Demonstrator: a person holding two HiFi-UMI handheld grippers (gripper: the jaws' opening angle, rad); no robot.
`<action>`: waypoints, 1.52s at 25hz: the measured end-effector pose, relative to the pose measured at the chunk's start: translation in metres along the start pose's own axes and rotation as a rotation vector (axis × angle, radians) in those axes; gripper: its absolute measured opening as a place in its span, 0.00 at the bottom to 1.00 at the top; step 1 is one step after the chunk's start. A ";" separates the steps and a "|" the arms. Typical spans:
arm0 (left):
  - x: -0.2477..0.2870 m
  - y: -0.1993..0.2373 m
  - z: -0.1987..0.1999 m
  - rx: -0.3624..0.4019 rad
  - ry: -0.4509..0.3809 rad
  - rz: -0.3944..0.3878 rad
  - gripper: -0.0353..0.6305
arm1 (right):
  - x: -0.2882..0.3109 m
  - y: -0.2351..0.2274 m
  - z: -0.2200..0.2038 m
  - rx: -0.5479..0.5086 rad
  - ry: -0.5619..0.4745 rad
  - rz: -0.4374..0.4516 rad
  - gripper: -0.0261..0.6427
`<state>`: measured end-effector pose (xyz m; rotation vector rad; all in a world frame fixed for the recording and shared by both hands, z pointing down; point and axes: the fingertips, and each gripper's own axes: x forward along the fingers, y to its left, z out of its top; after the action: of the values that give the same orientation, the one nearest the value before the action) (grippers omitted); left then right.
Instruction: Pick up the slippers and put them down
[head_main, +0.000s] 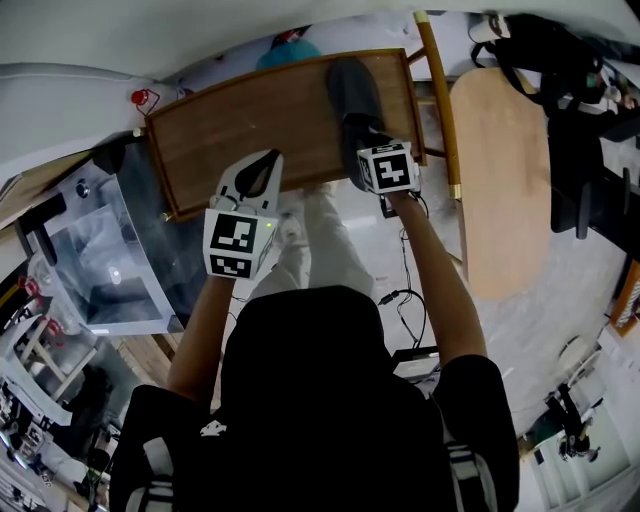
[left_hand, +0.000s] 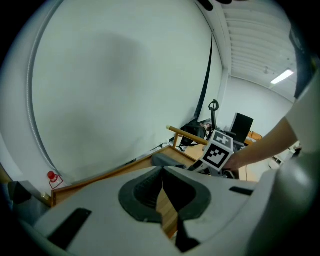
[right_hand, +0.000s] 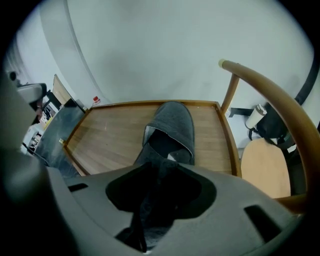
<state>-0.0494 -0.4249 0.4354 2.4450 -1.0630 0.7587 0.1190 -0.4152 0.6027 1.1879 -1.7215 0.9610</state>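
wooden table (head_main: 230, 130), raised rim; grey slipper (head_main: 352, 90) lies on right part, toe toward wall

Left arm (head_main: 200, 330): bare forearm stretched toward 12 o'clock. Left hand-held gripper (left_hand: 162, 175): tilted down, jaws together, nothing between them.
Right arm (head_main: 440, 280): stretched toward 12 o'clock. Right hand-held gripper (right_hand: 160, 175): pointing steeply down, jaws closed on the heel of a slipper (right_hand: 172, 125).

grey slipper (head_main: 352, 92) on wooden table (head_main: 240, 125) | right hand-held gripper (head_main: 368, 145) at heel, perhaps gripping
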 end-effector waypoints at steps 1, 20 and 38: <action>0.000 0.000 0.000 0.002 -0.001 0.000 0.06 | 0.000 0.001 0.000 -0.002 0.000 -0.001 0.20; -0.026 -0.011 0.014 0.017 -0.049 -0.031 0.06 | -0.052 0.015 0.002 -0.027 -0.076 -0.049 0.07; -0.103 -0.050 0.047 0.081 -0.231 -0.073 0.06 | -0.160 0.057 0.005 -0.041 -0.270 -0.070 0.07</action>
<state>-0.0551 -0.3603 0.3303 2.6753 -1.0349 0.5147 0.0993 -0.3514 0.4464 1.3920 -1.8845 0.7459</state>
